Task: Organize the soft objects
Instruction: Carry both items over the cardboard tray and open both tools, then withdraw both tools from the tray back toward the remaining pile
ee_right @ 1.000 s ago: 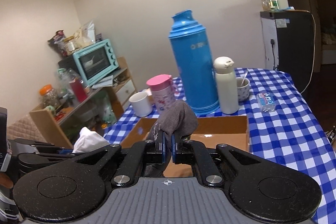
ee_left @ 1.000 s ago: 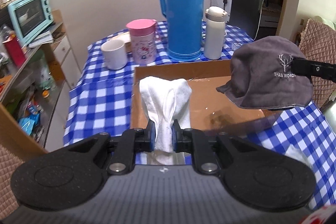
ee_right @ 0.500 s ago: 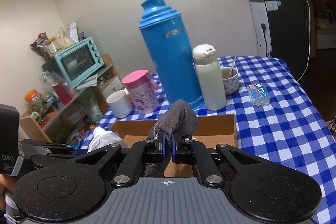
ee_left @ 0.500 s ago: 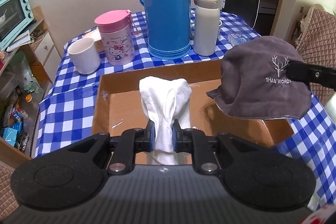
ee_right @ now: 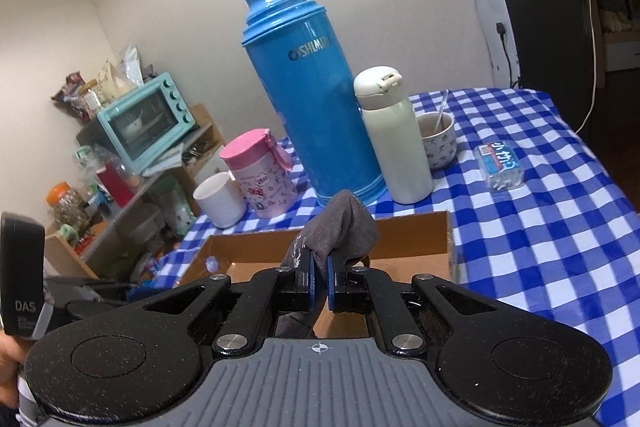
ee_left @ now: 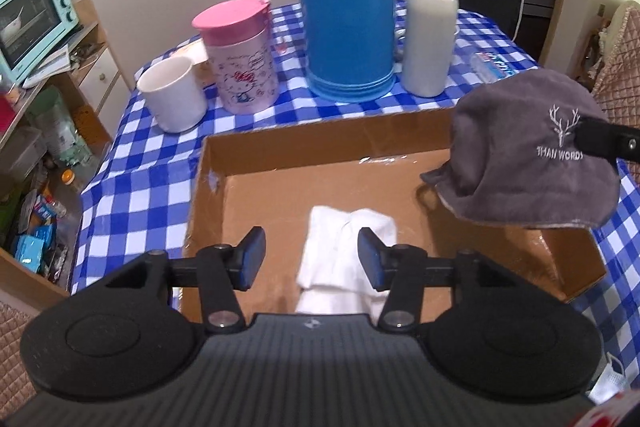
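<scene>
Lying crumpled white cloth [ee_left: 346, 259], hanging grey deer-embroidered towel [ee_left: 528, 155] over cardboard box [ee_left: 320, 155]

The left gripper [ee_left: 311, 259] is pointing steeply downward, its jaws opening with the pads standing clear on both sides. The right gripper [ee_right: 319, 283] is pointing slightly downward, its jaws clamping grey fabric.
</scene>
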Motion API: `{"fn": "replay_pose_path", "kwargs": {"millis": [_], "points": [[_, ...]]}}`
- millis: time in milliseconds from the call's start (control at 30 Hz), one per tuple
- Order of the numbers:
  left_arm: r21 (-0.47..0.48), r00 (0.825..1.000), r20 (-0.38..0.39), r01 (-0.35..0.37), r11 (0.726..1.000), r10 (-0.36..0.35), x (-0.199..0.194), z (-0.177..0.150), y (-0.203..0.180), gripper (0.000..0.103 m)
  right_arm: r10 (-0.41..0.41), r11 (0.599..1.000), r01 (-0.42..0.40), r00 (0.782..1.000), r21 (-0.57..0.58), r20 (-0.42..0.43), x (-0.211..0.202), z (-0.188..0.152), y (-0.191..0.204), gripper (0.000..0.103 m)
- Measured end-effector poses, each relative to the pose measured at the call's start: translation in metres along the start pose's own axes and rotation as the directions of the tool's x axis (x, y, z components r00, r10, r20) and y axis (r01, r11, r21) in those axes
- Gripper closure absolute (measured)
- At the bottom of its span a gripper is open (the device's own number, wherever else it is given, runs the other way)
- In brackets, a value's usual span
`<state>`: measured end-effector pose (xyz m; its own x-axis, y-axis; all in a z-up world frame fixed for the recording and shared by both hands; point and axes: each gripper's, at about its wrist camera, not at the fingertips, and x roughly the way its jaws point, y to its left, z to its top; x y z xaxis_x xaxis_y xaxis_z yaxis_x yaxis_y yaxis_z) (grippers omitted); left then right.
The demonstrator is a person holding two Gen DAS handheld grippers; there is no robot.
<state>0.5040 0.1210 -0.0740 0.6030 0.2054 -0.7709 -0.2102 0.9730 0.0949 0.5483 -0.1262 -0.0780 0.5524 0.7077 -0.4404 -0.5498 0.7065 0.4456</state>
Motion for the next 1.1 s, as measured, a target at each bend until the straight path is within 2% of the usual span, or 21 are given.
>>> {"fn": "replay_pose_path", "kwargs": {"millis": [67,133,200,233,400,567,1100], "points": [[-0.011,1.0,-0.007,-0.005,1.0,0.005,-0.002,-0.003,0.005,0.055,0.033,0.999,-0.033,0.999,0.022,0.02,0.002,0.0,-0.002,0.097],[-0.017,1.0,-0.006,-0.011,1.0,0.011,-0.006,-0.006,0.009,0.055,0.034,0.999,-0.034,0.999,0.018,0.025,0.006,0.0,-0.002,0.09],[-0.023,1.0,-0.005,-0.016,1.0,0.016,-0.011,-0.008,0.011,0.054,-0.014,1.0,0.014,1.0,-0.021,-0.026,0.016,-0.002,0.002,0.055],[-0.026,1.0,-0.005,-0.017,1.0,0.017,-0.014,-0.01,0.013,0.054,-0.044,0.999,0.043,0.998,-0.029,-0.054,0.021,-0.004,0.001,0.031],[-0.031,1.0,-0.004,-0.019,0.999,0.019,-0.027,-0.017,0.015,0.051,-0.082,0.995,0.074,0.991,-0.073,-0.108,0.021,-0.02,0.0,0.03],[-0.036,1.0,-0.003,-0.016,0.999,0.016,-0.041,-0.024,0.013,0.045,-0.092,0.995,0.085,0.986,-0.061,-0.138,0.009,-0.029,-0.002,0.03],[-0.074,0.999,0.023,0.035,0.997,-0.034,-0.111,-0.059,0.015,0.044,-0.102,0.995,0.102,0.988,-0.009,-0.118,-0.07,-0.049,0.026,0.03]]}}
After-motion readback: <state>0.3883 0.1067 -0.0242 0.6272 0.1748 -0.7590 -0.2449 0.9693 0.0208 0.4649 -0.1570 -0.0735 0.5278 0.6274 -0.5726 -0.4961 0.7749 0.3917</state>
